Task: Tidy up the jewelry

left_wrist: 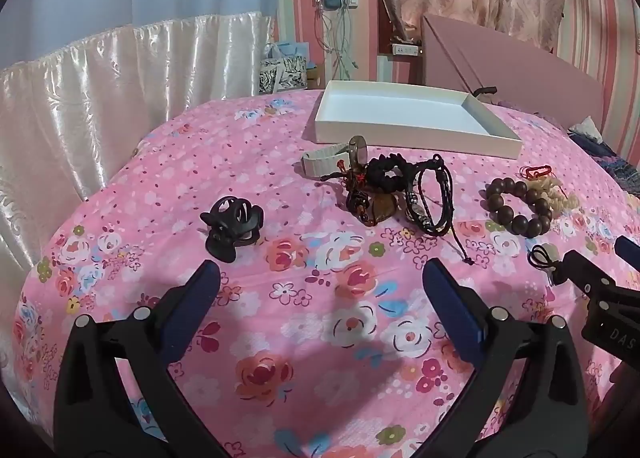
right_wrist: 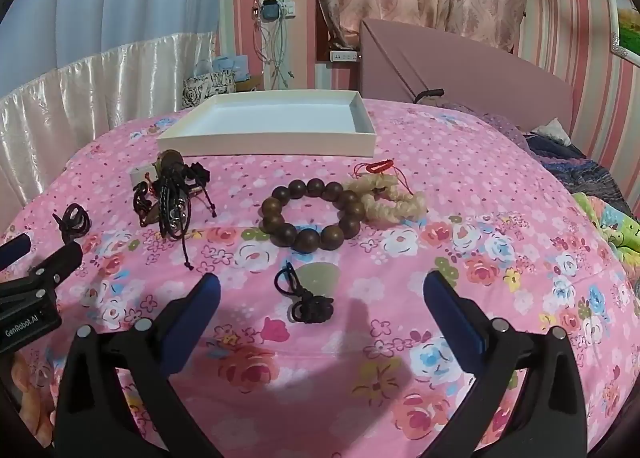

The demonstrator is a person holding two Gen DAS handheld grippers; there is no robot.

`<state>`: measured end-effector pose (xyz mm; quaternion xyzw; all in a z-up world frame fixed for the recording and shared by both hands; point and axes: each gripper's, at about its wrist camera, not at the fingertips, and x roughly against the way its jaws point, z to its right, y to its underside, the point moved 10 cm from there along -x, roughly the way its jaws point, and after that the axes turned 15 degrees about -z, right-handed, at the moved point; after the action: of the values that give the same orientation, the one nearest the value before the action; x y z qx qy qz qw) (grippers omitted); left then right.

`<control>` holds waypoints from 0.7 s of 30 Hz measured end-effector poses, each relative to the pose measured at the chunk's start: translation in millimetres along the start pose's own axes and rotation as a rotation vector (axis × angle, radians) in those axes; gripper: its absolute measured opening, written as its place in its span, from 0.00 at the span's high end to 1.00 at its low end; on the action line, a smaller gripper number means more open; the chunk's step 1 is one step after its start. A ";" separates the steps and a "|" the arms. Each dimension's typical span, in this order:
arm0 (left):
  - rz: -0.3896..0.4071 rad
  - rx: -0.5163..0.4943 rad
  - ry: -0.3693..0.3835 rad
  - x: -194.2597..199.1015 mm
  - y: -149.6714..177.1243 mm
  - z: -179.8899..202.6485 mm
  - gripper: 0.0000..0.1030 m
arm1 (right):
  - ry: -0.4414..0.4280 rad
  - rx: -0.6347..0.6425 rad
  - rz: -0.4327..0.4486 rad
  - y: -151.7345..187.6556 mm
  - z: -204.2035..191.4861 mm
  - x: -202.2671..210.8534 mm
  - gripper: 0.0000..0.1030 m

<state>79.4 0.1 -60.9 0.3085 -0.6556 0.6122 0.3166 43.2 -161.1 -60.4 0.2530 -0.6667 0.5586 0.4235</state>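
Observation:
An empty white tray lies at the far side of the pink floral bedspread. In front of it lie a tangle of dark cord bracelets and a white watch strap, a brown wooden bead bracelet, a cream bead bracelet with red cord and a black hair claw. A pale green pendant on a black knotted cord lies just ahead of my right gripper, which is open and empty. My left gripper is open and empty, near the hair claw.
A pink headboard stands behind the tray. Shiny white drapery runs along the left. Crumpled dark and green bedding lies at the right edge. A wall socket with hanging cables is at the back.

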 end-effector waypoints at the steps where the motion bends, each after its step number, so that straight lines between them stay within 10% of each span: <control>1: 0.000 0.001 0.000 0.2 0.1 -0.1 0.03 | 0.002 0.001 0.001 -0.1 0.6 -0.4 0.02; 21: -0.010 0.004 0.007 -0.4 1.9 0.3 0.03 | 0.008 -0.001 -0.004 0.6 0.1 -2.4 0.02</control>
<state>78.1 -0.1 -62.4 0.3101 -0.6518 0.6130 0.3214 43.9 -161.4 -62.8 0.2519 -0.6649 0.5584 0.4274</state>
